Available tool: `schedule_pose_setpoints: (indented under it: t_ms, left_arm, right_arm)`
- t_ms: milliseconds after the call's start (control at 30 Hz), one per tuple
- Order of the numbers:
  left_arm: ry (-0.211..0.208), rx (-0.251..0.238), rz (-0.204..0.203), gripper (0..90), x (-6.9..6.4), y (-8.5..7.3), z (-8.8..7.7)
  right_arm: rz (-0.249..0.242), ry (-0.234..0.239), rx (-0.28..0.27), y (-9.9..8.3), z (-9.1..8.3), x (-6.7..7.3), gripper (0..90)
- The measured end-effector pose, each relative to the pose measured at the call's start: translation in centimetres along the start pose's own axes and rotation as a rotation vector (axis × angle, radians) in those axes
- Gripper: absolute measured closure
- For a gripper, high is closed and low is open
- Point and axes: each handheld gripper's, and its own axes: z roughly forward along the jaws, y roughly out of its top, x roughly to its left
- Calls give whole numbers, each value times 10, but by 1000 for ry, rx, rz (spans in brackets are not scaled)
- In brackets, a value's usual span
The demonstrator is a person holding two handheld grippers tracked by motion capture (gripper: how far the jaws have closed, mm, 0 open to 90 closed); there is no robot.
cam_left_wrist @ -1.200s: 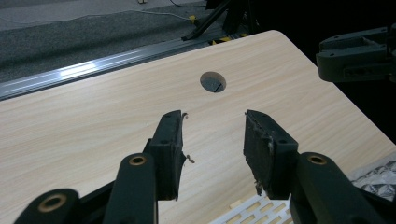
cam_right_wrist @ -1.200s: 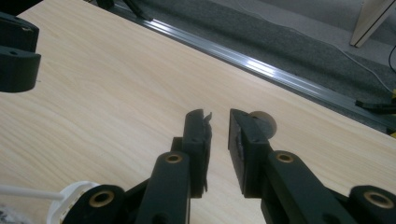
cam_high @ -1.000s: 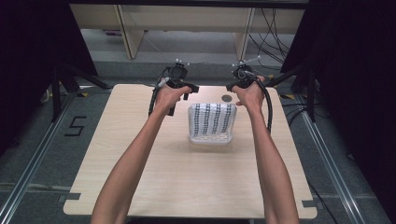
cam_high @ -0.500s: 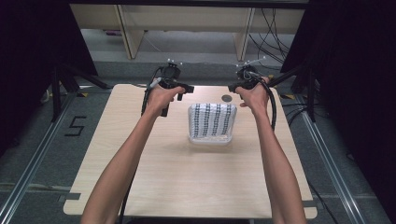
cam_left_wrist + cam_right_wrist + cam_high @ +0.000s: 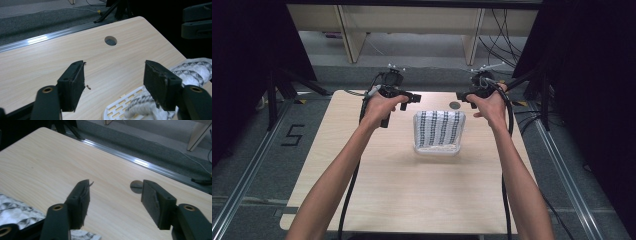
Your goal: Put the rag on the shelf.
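A white slotted basket (image 5: 438, 148) sits mid-table, holding a black-and-white patterned cloth (image 5: 439, 126). My left gripper (image 5: 411, 98) hovers just off the basket's far-left corner, open and empty. In the left gripper view its jaws (image 5: 113, 82) stand wide apart over bare wood, with the basket's rim (image 5: 117, 106) and the cloth (image 5: 192, 71) at the lower right. My right gripper (image 5: 464, 96) hangs by the far-right corner, also open and empty. The right gripper view has its jaws (image 5: 115, 200) over the tabletop, and the cloth (image 5: 17, 213) lies at the lower left.
The light wooden table (image 5: 407, 195) has a round hole (image 5: 455, 105) near its far edge, between the two grippers. Metal rails (image 5: 242, 185) run along the floor on both sides. Black stands and cables (image 5: 532, 80) crowd the far right.
Both grippers have drifted slightly outward, away from each other, near the far edge. The basket and cloth have not moved.
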Motion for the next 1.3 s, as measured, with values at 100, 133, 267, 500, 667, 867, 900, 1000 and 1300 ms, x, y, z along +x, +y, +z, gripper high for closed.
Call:
schedule_pose_setpoints:
  t_ms: [100, 133, 267, 500, 667, 867, 900, 1000, 1300]
  left_arm:
    - [-8, -7, 2, 288, -2, -1, -7]
    - [-15, -9, 7, 283, -3, -2, -9]
    - [-13, -17, 19, 270, -5, -5, -17]
    - [-34, -30, 32, 253, -8, -23, -32]
    - [-44, -37, 47, 236, -13, -36, -39]
    - [-64, -27, 43, 225, -13, -54, -39]
    - [-69, -27, 42, 224, -12, -56, -39]
    - [-71, -29, 39, 221, -12, -64, -39]
    - [-100, -45, 36, 219, -11, -83, -45]
  right_arm:
    - [5, 15, -4, -2, -7, 2, 366]
    - [6, 20, -7, -3, -10, 3, 365]
    - [-3, 24, -15, -7, -19, 7, 356]
    - [-36, 61, -46, -17, -32, 14, 339]
    - [-49, 79, -73, -24, -41, 17, 332]
    - [-54, 117, -98, -37, -52, 24, 330]
    - [-54, 119, -110, -40, -53, 26, 330]
    - [-65, 122, -109, -46, -57, 30, 322]
    - [-87, 137, -122, -62, -62, 36, 317]
